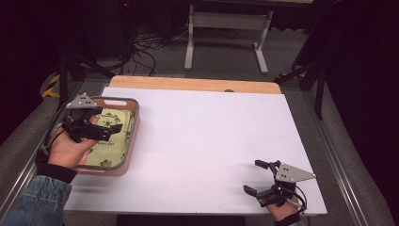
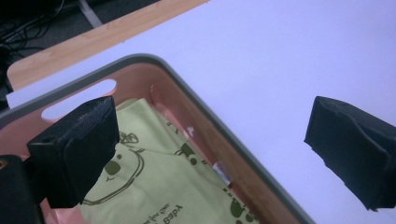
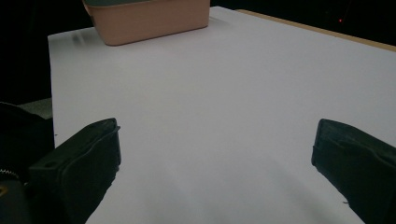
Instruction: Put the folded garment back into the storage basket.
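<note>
This looks like a lab or test room, not a home. A white table (image 1: 202,141) sits in the middle of the frame with dark black curtains (image 1: 362,70) at the sides. At the top, loose cables (image 1: 146,47) lie on a grey floor (image 1: 226,63) near the white metal legs of another table (image 1: 226,28).

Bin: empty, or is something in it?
Not empty. A green printed cloth lies flat inside the bin, covering its floor; the high view shows it too.

Basket (image 1: 133,123) sits at the table's (image 1: 202,141) left edge — a folded cloth (image 1: 109,141) inside (lying flat).
</note>
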A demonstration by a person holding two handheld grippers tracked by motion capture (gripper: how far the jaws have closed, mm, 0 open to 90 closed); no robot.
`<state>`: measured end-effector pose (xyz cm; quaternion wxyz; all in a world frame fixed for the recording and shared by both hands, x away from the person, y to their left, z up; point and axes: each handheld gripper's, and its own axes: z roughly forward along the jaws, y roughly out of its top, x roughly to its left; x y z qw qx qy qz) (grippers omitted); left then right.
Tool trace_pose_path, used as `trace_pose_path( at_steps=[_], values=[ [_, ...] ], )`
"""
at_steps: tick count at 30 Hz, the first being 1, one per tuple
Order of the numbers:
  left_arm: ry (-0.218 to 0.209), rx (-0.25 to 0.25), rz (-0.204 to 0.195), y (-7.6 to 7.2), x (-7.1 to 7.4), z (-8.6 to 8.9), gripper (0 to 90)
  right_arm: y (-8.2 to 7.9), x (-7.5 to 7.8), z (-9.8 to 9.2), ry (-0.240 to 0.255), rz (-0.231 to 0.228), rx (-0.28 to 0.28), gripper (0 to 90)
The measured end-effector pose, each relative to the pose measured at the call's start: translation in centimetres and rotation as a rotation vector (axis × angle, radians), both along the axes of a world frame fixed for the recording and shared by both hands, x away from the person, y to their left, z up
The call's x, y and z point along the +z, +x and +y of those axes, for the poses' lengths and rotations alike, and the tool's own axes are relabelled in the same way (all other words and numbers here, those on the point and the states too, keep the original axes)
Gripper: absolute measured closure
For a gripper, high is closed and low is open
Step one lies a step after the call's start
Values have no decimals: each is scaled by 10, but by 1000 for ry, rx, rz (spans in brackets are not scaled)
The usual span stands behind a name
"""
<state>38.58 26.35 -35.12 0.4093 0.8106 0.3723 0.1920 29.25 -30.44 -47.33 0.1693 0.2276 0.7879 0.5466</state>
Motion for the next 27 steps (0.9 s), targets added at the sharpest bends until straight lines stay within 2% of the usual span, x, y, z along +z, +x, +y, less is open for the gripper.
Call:
trace_pose_path(
  at_steps=[6, 9, 15, 23, 27],
  values=[
    [-35, -36, -36, -16, 5, -8, 31, 0, 0, 0, -1, -2, 0, 18],
    [-75, -46, -57, -25, 4, -11, 29, 0, 0, 0, -1, -1, 0, 18],
    [-134, -76, -85, -43, -9, -24, 28, 0, 0, 0, 0, -2, 0, 18],
    [-173, -122, -107, -60, -24, -38, 30, 0, 1, -2, 3, -5, -3, 18],
    [-225, -152, -112, -69, -36, -48, 32, 0, 1, -2, 2, -5, -2, 18]
  ],
)
